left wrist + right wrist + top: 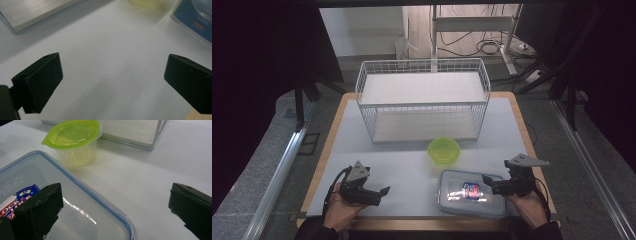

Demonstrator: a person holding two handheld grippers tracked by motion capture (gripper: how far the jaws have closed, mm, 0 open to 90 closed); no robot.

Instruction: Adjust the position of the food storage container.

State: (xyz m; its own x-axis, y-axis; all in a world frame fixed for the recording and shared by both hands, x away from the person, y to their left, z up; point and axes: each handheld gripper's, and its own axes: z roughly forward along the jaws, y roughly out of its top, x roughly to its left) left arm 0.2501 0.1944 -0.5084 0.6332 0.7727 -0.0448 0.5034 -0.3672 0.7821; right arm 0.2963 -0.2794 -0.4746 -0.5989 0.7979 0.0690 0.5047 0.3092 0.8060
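Observation:
A clear rectangular box [472,193] with a blue-edged lid and a label lies at the near right of the white table [412,170]. Beyond it stands a small clear tub with a green lid [444,150]. My right gripper [488,183] hovers open over the box's right end; in the right gripper view its jaws [116,195] stand wide, one over the box lid [75,202], with the green-lidded tub [75,140] ahead. My left gripper [384,192] is open at the near left above bare table, nothing between its jaws [113,68].
A white wire rack [422,100] with two shelves stands across the back of the table. Its base [37,12] appears at the upper left of the left gripper view, the tub [143,3] and the box [197,17] at its top right. The table's wooden edge [327,150] runs along the sides.

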